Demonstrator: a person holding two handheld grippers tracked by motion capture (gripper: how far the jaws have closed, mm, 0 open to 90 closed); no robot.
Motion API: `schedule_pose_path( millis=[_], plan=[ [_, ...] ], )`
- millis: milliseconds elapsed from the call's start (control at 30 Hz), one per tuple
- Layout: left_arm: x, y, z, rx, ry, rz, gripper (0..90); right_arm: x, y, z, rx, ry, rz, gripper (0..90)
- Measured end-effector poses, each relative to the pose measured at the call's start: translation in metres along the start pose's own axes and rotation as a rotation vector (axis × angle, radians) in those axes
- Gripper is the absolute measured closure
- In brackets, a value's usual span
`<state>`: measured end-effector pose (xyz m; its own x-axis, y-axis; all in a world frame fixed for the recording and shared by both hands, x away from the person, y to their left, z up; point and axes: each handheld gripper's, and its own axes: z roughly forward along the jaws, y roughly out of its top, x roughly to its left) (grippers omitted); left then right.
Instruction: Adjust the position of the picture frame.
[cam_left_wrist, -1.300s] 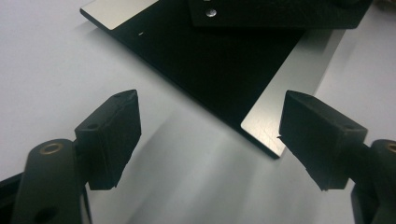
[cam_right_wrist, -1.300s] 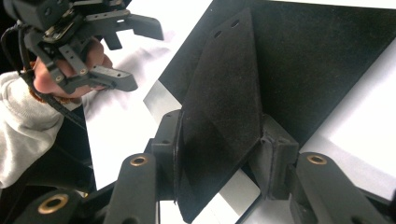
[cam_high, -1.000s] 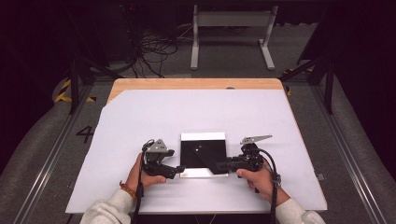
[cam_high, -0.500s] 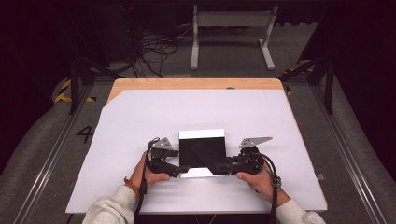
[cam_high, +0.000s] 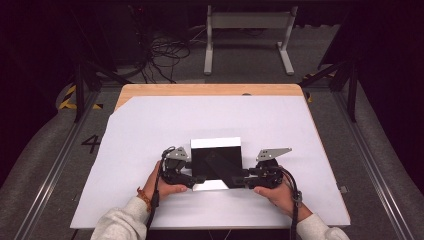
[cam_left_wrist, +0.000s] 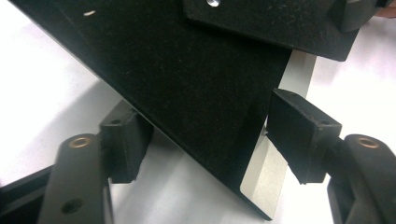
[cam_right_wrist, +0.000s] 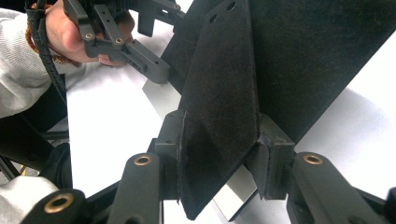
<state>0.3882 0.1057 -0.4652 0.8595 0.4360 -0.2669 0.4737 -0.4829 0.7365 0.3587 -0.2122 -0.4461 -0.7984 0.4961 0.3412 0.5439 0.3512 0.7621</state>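
A flat black panel (cam_high: 212, 160) with a silvery strip along its near edge (cam_high: 210, 186) lies on the white table cover (cam_high: 150, 130). My left gripper (cam_high: 195, 178) comes in from the left. Its jaws have just been closing and stand around the panel's near corner (cam_left_wrist: 205, 116); the pads (cam_left_wrist: 299, 135) sit close to its edges with no clear press. My right gripper (cam_high: 241, 179) comes in from the right and is shut on a narrow black flap (cam_right_wrist: 219, 93) with small holes, raised off the panel. In the right gripper view its pads (cam_right_wrist: 273, 158) press both sides of that flap.
The wooden table edge (cam_high: 210, 90) shows beyond the white cover. Behind the table are loose cables (cam_high: 165, 55) on the floor and a grey metal stand (cam_high: 247, 35). Dark rails run along both sides of the table. The person's left hand (cam_right_wrist: 65, 32) holds the left gripper.
My left hand has moved right toward the panel, and its jaws now stand around the near left corner. The right gripper has stayed put with the flap.
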Motion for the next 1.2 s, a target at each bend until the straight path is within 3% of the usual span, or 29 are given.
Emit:
schedule_pose_path(
  millis=[133, 267, 700, 1000, 1200],
  plan=[
    [0.003, -0.001, -0.005, -0.022, -0.011, 0.002, 43.5, -0.001, -0.001, 0.000, -0.001, 0.003, 0.000, 61.9],
    [0.001, 0.001, -0.009, -0.037, 0.009, 0.033, 46.1, 0.000, -0.001, -0.002, -0.013, 0.006, -0.001, 64.4],
    [-0.004, 0.015, -0.016, -0.102, 0.149, 0.125, 56.4, 0.003, 0.004, -0.002, -0.022, -0.088, -0.042, 72.5],
    [-0.009, 0.013, -0.020, -0.112, 0.149, 0.151, 59.8, 0.008, 0.001, -0.003, -0.017, -0.097, -0.068, 74.8],
    [-0.007, 0.012, -0.016, -0.111, 0.118, 0.137, 51.0, 0.009, 0.001, -0.004, -0.010, -0.096, -0.081, 74.6]
  ],
)
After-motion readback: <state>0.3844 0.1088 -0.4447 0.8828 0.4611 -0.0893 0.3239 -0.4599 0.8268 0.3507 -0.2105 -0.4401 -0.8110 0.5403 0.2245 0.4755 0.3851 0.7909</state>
